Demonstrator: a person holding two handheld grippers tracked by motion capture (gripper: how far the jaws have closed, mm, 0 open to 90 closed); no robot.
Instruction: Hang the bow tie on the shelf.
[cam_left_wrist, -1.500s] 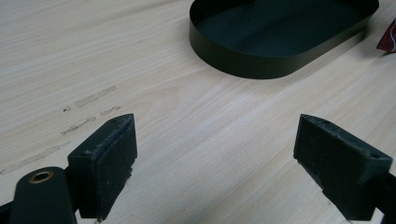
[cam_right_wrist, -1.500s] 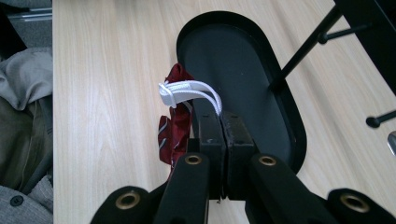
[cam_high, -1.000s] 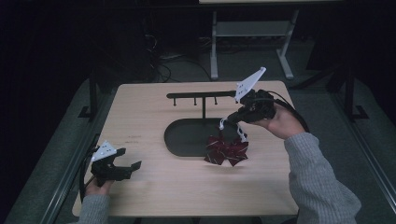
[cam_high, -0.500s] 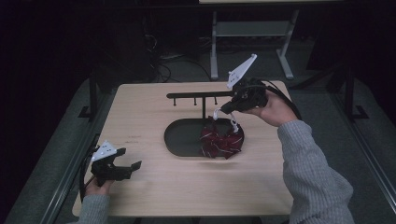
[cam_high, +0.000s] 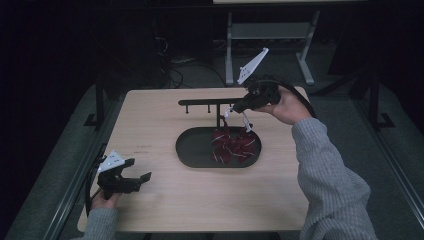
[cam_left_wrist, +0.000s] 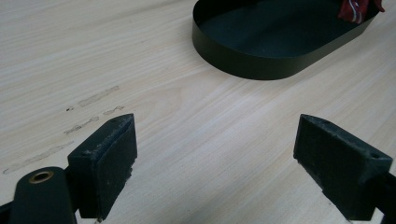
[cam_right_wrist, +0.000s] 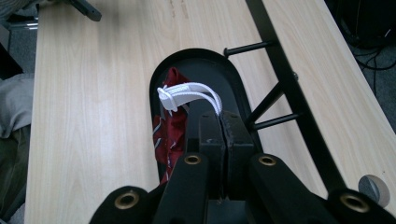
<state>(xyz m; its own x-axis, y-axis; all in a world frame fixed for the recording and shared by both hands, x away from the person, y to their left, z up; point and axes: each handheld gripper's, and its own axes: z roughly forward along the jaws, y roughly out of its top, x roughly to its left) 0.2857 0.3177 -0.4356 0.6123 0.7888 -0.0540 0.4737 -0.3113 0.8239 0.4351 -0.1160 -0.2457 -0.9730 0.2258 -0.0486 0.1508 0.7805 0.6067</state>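
Observation:
A dark red cloth pouch (cam_high: 232, 145) with a white drawstring (cam_high: 244, 119) hangs over the black oval tray (cam_high: 192, 150). My right gripper (cam_high: 235, 107) is above the tray's far side, shut on the white drawstring (cam_right_wrist: 187, 93), with the pouch (cam_right_wrist: 170, 126) dangling below its jaws. Whether the pouch's bottom touches the tray I cannot tell. Just behind runs a black rack bar (cam_high: 210, 102) with short pegs (cam_right_wrist: 275, 120). At the table's front left corner my left gripper (cam_high: 140, 177) stands open, nothing between its pads (cam_left_wrist: 107, 158), facing the tray (cam_left_wrist: 261, 60).
The light wooden table (cam_high: 150, 125) has faint scuff marks (cam_left_wrist: 88, 100) in front of the left gripper. A metal frame stands on the floor behind the table (cam_high: 270, 32). A round fitting (cam_right_wrist: 373, 186) sits at the table's edge.
The right gripper has risen and moved left toward the rack bar, drawing the pouch from the tray's right edge to over its middle. The left gripper has stayed put.

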